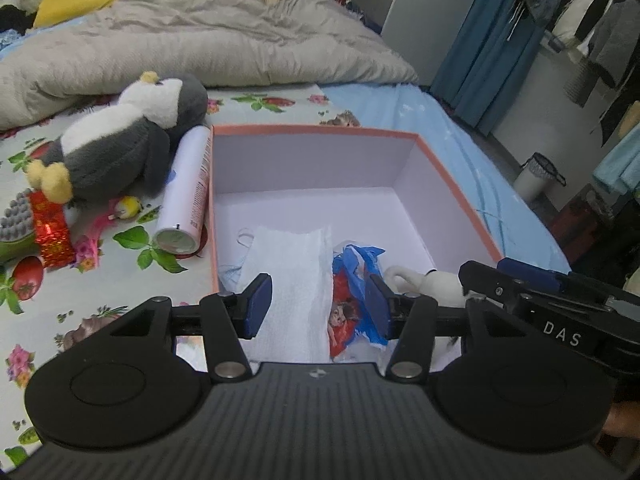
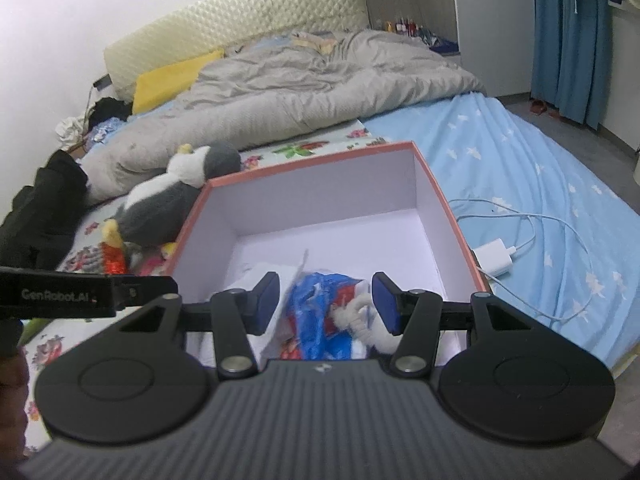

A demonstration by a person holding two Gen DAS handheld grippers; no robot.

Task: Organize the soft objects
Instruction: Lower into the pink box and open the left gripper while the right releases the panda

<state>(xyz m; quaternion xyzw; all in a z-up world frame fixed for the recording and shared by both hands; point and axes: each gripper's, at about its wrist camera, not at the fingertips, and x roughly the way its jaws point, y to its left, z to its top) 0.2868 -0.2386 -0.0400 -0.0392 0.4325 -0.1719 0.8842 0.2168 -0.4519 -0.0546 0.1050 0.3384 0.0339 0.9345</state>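
Note:
An orange-rimmed box (image 1: 440, 168) with a white inside sits on the bed; it also shows in the right wrist view (image 2: 448, 200). In it lie a white tissue (image 1: 292, 272), a blue and red plastic bag (image 1: 352, 280) (image 2: 320, 312) and a white soft toy (image 1: 436, 284) (image 2: 360, 320). A grey and white plush penguin (image 1: 120, 140) (image 2: 172, 196) lies left of the box. My left gripper (image 1: 318, 306) is open above the tissue and bag. My right gripper (image 2: 326, 304) is open above the bag and white toy.
A white spray can (image 1: 186, 192) lies against the box's left wall. A red foil item (image 1: 50, 228), a grey brush (image 1: 16, 220) and a pink feather toy (image 1: 116, 216) lie left. A crumpled duvet (image 1: 200, 40) is behind. A white charger with cable (image 2: 496, 260) lies right of the box.

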